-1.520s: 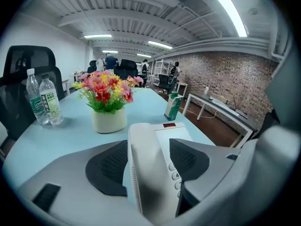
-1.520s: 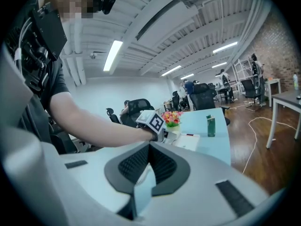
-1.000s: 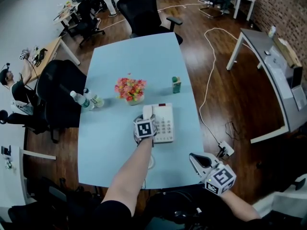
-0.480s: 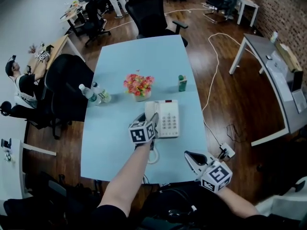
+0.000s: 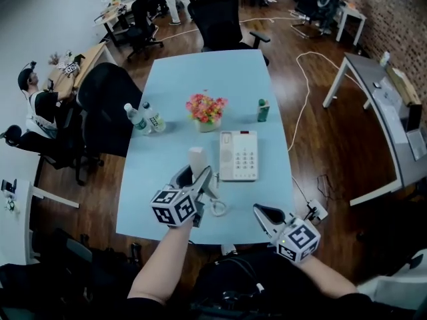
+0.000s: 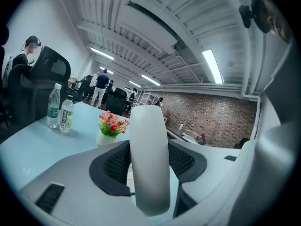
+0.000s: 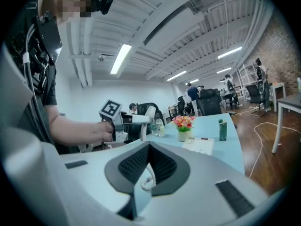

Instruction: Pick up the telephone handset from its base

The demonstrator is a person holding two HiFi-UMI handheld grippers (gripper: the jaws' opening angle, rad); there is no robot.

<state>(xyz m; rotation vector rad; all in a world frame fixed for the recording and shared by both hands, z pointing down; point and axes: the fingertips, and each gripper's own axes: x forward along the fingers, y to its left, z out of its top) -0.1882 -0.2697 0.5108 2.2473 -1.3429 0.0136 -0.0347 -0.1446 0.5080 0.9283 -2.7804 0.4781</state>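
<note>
The white telephone handset [image 5: 196,160] is off its base and stands nearly upright between the jaws of my left gripper [image 5: 195,182], which is shut on it. In the left gripper view the handset [image 6: 149,149] fills the gap between the two pads. The white keypad base [image 5: 239,155] lies flat on the light blue table [image 5: 167,205], just right of the handset. A coiled cord [image 5: 217,207] hangs down from the handset onto the table. My right gripper [image 5: 261,213] hovers at the table's near right edge, jaws together and holding nothing.
A pot of flowers [image 5: 207,109] stands behind the base, with two water bottles [image 5: 145,119] at the left edge and a small green bottle [image 5: 263,111] to the right. Black office chairs [image 5: 107,109] flank the table. People sit and stand at desks beyond.
My left gripper has lifted the handset off the base and drawn it up and toward me, leftward. The cord now trails on the table. The right gripper has shifted slightly.
</note>
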